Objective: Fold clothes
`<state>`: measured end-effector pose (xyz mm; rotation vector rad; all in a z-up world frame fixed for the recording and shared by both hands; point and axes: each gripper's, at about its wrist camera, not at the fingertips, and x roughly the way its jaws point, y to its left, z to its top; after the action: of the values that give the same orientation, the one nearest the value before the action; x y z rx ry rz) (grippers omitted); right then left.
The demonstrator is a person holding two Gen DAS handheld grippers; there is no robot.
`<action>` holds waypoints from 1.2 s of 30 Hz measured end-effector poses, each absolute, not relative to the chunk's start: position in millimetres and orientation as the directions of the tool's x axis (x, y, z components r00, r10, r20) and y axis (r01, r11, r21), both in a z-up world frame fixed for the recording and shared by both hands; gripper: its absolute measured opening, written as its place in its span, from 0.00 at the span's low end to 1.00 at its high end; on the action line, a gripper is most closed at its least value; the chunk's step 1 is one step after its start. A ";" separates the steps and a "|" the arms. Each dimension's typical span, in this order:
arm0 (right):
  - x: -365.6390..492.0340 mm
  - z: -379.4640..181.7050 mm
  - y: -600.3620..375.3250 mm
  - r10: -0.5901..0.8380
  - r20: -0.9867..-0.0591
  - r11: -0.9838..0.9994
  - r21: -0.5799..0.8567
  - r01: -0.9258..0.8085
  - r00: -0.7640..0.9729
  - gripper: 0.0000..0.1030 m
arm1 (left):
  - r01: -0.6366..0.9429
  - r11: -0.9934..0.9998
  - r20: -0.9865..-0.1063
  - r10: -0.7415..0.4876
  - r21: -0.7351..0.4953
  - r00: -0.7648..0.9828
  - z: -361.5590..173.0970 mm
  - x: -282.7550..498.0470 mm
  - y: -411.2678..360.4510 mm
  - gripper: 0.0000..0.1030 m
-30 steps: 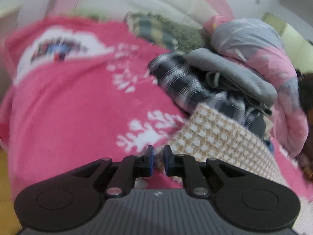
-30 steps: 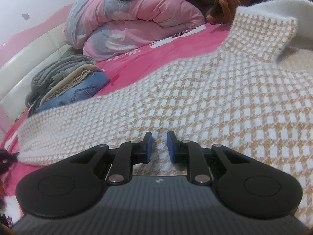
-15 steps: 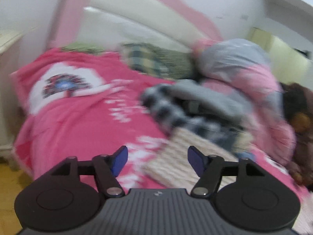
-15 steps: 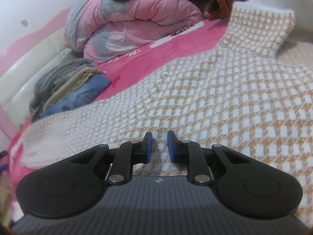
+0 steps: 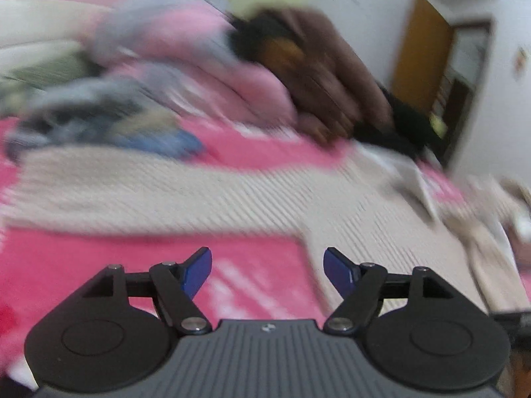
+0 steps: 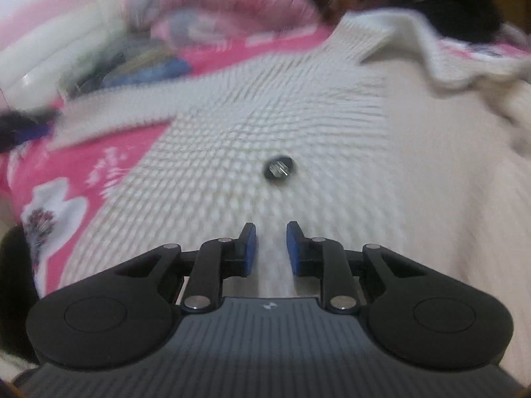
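Cream-and-tan knit sweater [image 6: 332, 139] lies spread on the pink bedspread [image 5: 99, 265], seemingly laid flat for folding. Right gripper [image 6: 271, 245], jaws slightly apart, grips nothing visible; left gripper [image 5: 267, 267] hangs wide open, empty. Only the right view shows a dark button [image 6: 278, 170]; only the left, a doorway [image 5: 428, 63].

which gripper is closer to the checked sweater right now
Right. The right gripper hangs directly over the checked sweater, its body filling the view. The left gripper, open, sits over the pink bedspread off the sweater's edge.
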<state>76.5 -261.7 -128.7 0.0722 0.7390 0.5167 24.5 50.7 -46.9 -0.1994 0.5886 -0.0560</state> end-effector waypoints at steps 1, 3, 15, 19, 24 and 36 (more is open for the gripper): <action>60.0 -128.0 -277.0 0.470 -0.614 0.880 0.271 -0.389 0.635 0.19 | 0.023 0.981 -0.559 -0.129 -0.193 0.819 -50.5 23.1 40.9 0.73; 33.8 -125.4 -299.7 0.450 -0.595 0.893 0.300 -0.335 0.666 0.19 | 0.081 0.980 -0.581 -0.172 -0.179 0.796 -56.3 19.5 21.9 0.73; -70.1 -150.2 -337.3 0.341 -0.499 0.935 0.263 -0.236 0.796 0.21 | 0.351 0.916 -0.642 -0.153 0.192 0.751 -103.3 -58.3 -59.6 0.77; -107.2 -146.8 -359.3 0.341 -0.451 0.913 0.369 -0.176 0.824 0.21 | 0.345 0.920 -0.652 -0.149 0.184 0.744 -96.7 -69.2 -53.5 0.77; -115.7 -130.5 -350.8 0.331 -0.343 0.924 0.307 -0.228 0.879 0.23 | 0.347 0.903 -0.638 -0.113 0.254 0.762 -86.4 -72.8 -68.8 0.78; -103.4 -151.0 -407.2 0.203 -0.177 0.826 0.560 -0.071 0.963 0.84 | 0.380 0.923 -0.640 -0.252 0.067 0.726 -62.8 -30.6 -115.3 0.93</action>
<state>-103.4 -407.2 -151.0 0.5826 0.2343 0.1466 -30.6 -115.3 -62.8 0.1989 0.6737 -0.3510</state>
